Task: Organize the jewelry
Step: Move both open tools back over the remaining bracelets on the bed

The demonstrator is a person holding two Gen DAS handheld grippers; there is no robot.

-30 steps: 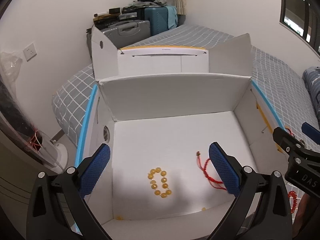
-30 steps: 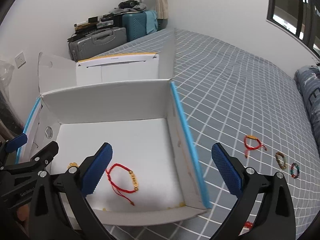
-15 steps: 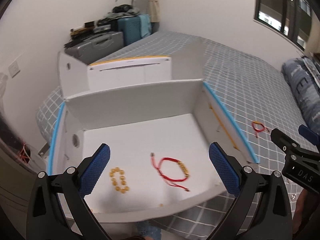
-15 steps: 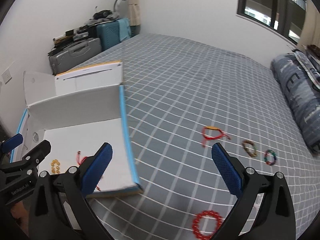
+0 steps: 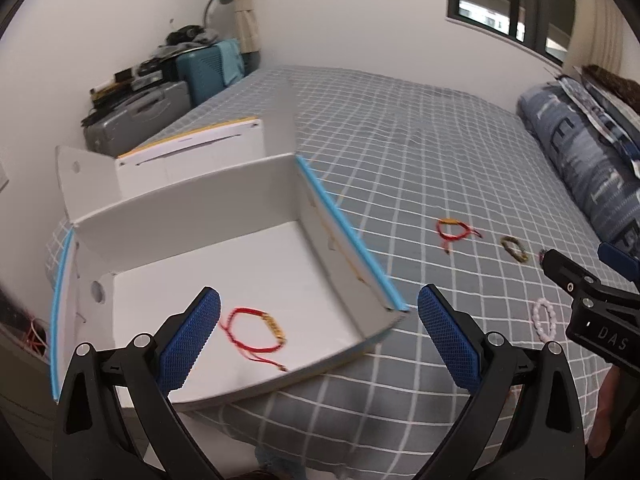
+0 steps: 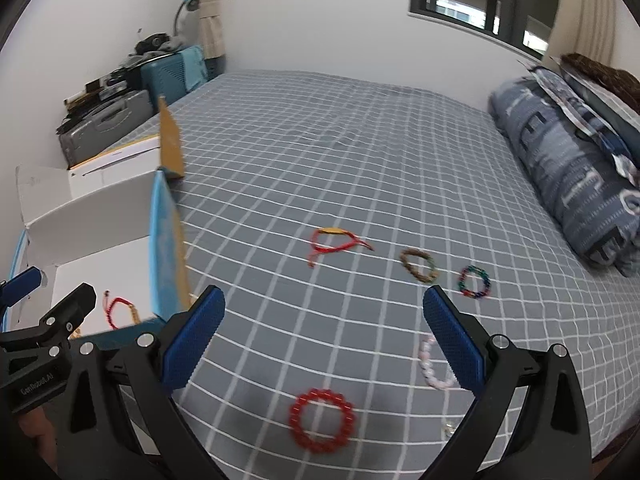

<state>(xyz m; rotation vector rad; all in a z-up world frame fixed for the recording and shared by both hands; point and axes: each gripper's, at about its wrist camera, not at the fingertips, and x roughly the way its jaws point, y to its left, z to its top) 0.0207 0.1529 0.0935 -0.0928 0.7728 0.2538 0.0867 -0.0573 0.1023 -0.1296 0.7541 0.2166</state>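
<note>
**Both grippers wide open over the bed, bracelets scattered around**

The left hand-held gripper (image 5: 318,336) has its blue pads spread wide with nothing between them. Just ahead of its left pad, a red string bracelet (image 5: 253,330) lies on the floor of the white box (image 5: 192,216), which sits on the checked bed (image 6: 340,140).

The right hand-held gripper (image 6: 324,336) is spread just as wide and empty too, hanging above the bedspread. Right below it, close in, is a red bead bracelet (image 6: 322,420). A pale pink bead bracelet (image 6: 430,364) lies partly behind its right pad. Further out ahead there's a red cord bracelet (image 6: 334,242), then off to the right a brown bead bracelet (image 6: 418,266) and a multicolour bead bracelet (image 6: 474,282) just beside it. The box is off to this gripper's left.
</note>
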